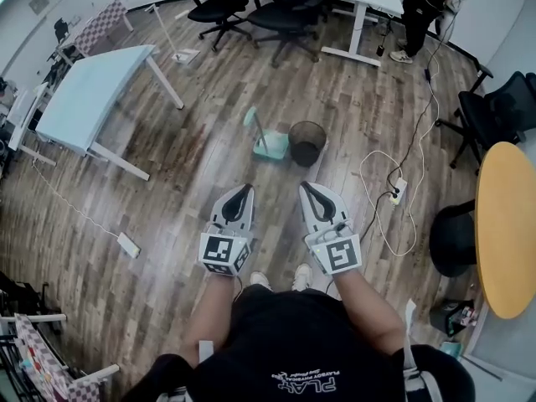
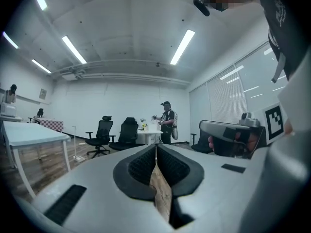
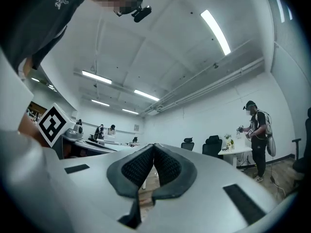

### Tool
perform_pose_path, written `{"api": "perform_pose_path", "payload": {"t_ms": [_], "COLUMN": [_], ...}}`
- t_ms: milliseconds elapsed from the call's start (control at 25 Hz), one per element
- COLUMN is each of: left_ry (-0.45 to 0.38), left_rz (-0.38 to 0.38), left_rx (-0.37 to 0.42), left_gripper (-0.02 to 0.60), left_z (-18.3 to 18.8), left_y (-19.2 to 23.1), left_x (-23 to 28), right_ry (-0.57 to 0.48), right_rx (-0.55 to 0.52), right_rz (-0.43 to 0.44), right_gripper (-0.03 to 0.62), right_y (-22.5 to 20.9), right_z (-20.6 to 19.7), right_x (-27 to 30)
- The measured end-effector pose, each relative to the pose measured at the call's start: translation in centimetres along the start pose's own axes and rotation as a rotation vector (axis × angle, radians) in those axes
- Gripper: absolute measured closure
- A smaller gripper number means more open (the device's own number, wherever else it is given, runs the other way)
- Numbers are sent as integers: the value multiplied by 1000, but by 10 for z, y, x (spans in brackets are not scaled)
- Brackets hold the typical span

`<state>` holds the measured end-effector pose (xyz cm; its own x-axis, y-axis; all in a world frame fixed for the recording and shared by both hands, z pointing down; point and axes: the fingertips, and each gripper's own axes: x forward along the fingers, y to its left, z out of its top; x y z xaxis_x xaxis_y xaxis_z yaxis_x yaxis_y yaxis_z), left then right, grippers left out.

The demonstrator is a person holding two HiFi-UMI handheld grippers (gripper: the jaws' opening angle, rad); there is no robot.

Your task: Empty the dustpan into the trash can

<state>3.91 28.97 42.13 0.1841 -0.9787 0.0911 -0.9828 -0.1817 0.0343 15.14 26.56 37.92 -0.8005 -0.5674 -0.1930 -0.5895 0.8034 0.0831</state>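
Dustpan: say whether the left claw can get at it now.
Probably, after a step forward: only bare floor lies between the shut left claw and the dustpan beside the trash can.

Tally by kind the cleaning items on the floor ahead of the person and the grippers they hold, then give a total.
dustpan: 1
trash can: 1
grippers (left gripper, right gripper): 2
total: 4
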Motion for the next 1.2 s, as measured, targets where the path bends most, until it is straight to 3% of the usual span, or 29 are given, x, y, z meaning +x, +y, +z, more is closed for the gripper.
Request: {"api": "perform_pose_path", "payload": {"t_ms": [440,680,960,1200], "left_ry": [12,23,26,20], "left_rz": [0,-20,-61,-126], "left_rx": [-9,-18,-16,-16], "left_gripper": [555,555,555,555], "left_z": [-3,-2,2,2], "left_y": [9,40,93,121], "left_x": [24,53,86,103], "right_ry": [43,-6,63,57], "right_rx": [-14,13,-26,-26], "right_rz": [3,18,17,-37], "right_gripper": [571,571,571,571], "right_y": [-15,-18,-18,-17], "right_z": [-8,-11,-37,-45], "right_x": [24,68,123,166]}}
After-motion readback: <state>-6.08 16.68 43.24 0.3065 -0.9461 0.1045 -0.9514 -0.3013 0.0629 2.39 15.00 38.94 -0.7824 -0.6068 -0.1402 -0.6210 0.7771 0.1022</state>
